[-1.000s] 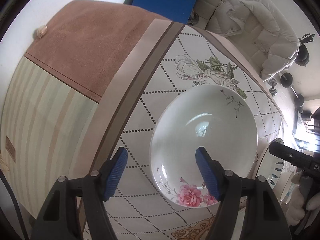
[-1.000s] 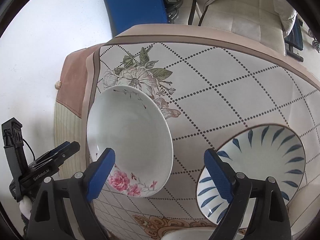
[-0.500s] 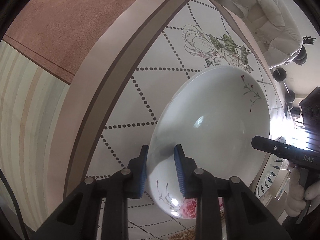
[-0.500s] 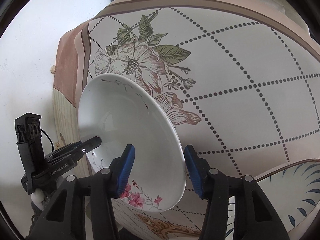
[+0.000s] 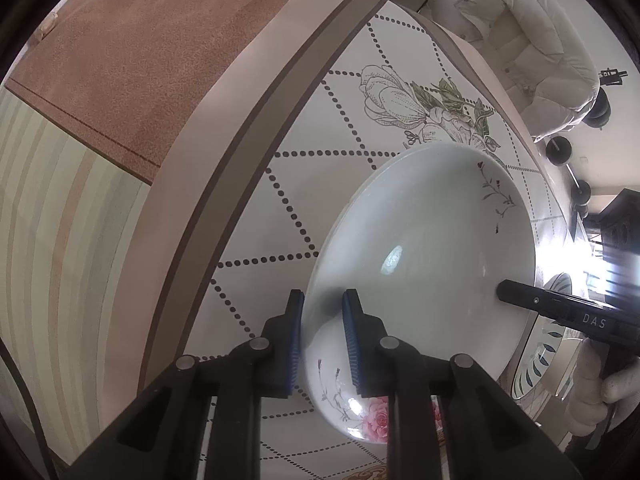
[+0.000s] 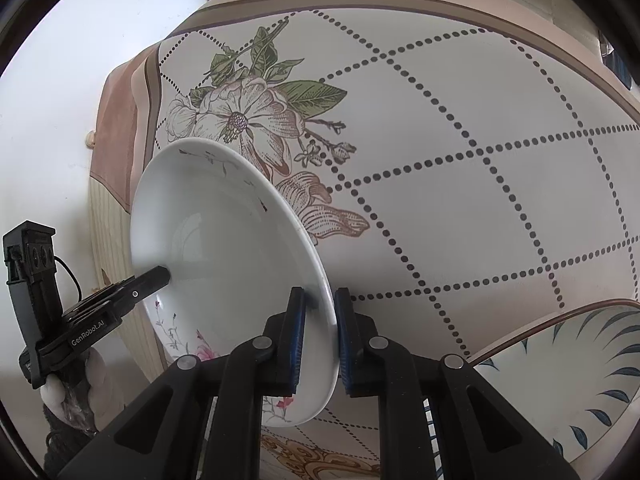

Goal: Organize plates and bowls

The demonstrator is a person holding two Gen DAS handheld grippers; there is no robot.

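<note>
Item: white porcelain bowl with pink rose and thin sprig decoration point(image 5: 420, 240) — standing on the table point(image 5: 304, 208), which wears a cream cloth printed with a dotted diamond grid and a large magnolia.

Left hand-held gripper point(image 5: 322, 340), black frame with blue ribbed pads: clenched on the bowl's near rim, one pad outside the wall, one inside. Its jaws have just been closing; a second ago they stood wide above the bowl.

Right hand-held gripper point(image 6: 318, 340), same make: clenched on the opposite rim, the wall between its pads. Its jaws have likewise just been closing — a second ago they straddled the gap between the two dishes.

Writing: "DAS" on the right unit's black body, read in the left wrist view; "GenRobot.AI" on the left unit's body, read in the right wrist view.

Adjacent: white plate with dark blue leaf strokes and a brown rim point(image 6: 560, 380), just beside the bowl on the right.

Changes: both cameras now sit closer to the bowl, which fills more of each view.

Also present: white padded jacket point(image 5: 520, 32) beyond the table.
</note>
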